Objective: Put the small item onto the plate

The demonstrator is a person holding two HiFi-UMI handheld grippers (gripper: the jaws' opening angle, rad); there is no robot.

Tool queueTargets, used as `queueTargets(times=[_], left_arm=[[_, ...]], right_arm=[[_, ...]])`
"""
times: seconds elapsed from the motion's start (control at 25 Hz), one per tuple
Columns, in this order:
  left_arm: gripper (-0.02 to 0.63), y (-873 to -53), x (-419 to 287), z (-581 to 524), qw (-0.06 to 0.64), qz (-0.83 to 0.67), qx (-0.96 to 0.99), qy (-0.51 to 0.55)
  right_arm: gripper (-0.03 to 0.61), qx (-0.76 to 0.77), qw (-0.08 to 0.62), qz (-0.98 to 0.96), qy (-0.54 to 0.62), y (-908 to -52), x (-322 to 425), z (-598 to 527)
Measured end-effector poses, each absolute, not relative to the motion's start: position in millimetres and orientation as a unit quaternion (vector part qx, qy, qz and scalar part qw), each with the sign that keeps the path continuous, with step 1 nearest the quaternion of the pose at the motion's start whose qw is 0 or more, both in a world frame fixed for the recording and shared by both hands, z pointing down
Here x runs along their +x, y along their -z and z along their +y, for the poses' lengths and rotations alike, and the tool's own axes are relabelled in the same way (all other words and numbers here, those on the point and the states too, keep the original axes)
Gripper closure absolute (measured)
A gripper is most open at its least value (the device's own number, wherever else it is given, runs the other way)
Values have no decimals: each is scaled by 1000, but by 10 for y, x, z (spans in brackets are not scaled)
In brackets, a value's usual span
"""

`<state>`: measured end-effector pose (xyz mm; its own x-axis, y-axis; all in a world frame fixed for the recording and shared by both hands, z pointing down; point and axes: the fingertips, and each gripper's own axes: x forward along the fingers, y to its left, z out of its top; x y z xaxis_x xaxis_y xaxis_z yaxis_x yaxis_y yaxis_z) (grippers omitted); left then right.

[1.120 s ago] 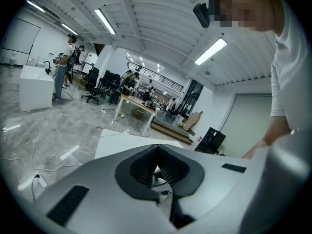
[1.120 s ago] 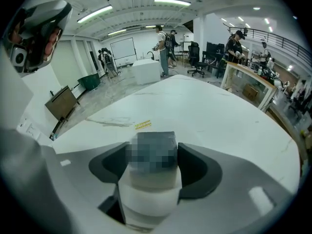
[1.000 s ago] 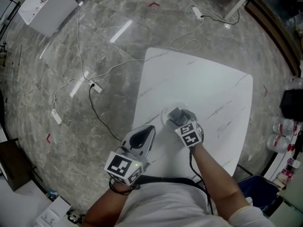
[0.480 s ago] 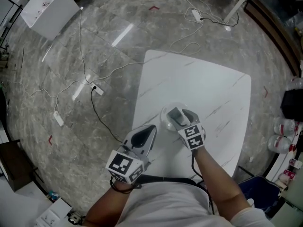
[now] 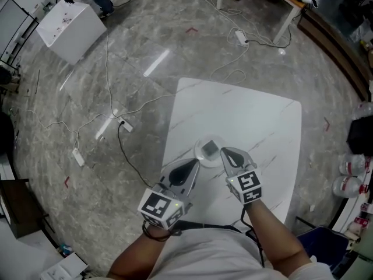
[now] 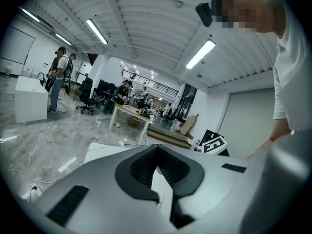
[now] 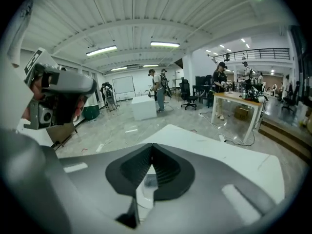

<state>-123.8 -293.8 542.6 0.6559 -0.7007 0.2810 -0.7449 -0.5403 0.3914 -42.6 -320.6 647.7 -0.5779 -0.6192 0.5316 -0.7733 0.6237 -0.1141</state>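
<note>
Where it rests at the centre of the plate, the small item is a flat grey square piece, lying free with nothing gripping it. Plate: clear, round, set on the near half of the white marble-look table. Right gripper: just beside the plate's right edge, pointing at it, jaws closing right down so the tips meet, nothing between them; in its own view a grey sliver of the item shows through the gap behind the closed tips. Left gripper: just beside the plate's near-left edge, tips likewise pressed together and empty, as its own view confirms. Each gripper is held in one of the person's hands, marker cubes toward the body. Surroundings: polished grey stone floor crossed by loose cables, a power strip, a white box far left, a desk and standing people beyond.
</note>
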Motion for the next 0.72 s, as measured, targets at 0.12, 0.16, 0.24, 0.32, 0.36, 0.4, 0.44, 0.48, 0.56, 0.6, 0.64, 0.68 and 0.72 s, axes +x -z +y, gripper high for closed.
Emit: queueTargets(times=[0.12, 0.16, 0.24, 0.32, 0.36, 0.4, 0.44, 0.48, 0.56, 0.6, 0.64, 0.68, 0.72], left_arm=[[609, -5220, -1105, -2857, 230, -413, 880, -41], [609, -5138, -1065, -2838, 223, -413, 882, -38], [609, -4967, -1000, -2825, 207, -416, 885, -31], [609, -4796, -950, -2812, 192, -418, 888, -24], [609, -4709, -924, -2790, 186, -418, 889, -22], [609, -4621, -893, -2759, 180, -419, 890, -20], [609, -4534, -859, -2726, 174, -420, 890, -19], [609, -4449, -823, -2694, 169, -422, 891, -17], [609, -4282, -762, -2644, 156, -428, 890, -12], [609, -4195, -737, -2627, 150, -433, 889, -9], [609, -4108, -711, -2612, 143, -436, 888, -6], [609, -4027, -688, -2590, 137, -440, 887, -3], [609, -3956, -671, -2557, 132, -443, 887, 0]], right_arm=[[577, 397, 198, -882, -157, -6090, -347, -3096], [577, 396, 188, -886, -151, -5941, -317, -3064], [577, 396, 165, -893, -134, -5624, -256, -3027], [577, 396, 148, -899, -113, -5305, -211, -2990], [577, 397, 143, -901, -102, -5146, -185, -2959], [577, 397, 138, -903, -92, -4994, -151, -2918], [577, 397, 132, -904, -85, -4849, -110, -2870], [577, 396, 123, -906, -81, -4712, -65, -2819], [577, 394, 105, -910, -75, -4462, 24, -2725], [577, 392, 96, -912, -69, -4346, 62, -2686], [577, 391, 87, -914, -60, -4236, 95, -2652], [577, 390, 80, -916, -51, -4134, 123, -2620], [577, 390, 74, -917, -43, -4039, 144, -2585]])
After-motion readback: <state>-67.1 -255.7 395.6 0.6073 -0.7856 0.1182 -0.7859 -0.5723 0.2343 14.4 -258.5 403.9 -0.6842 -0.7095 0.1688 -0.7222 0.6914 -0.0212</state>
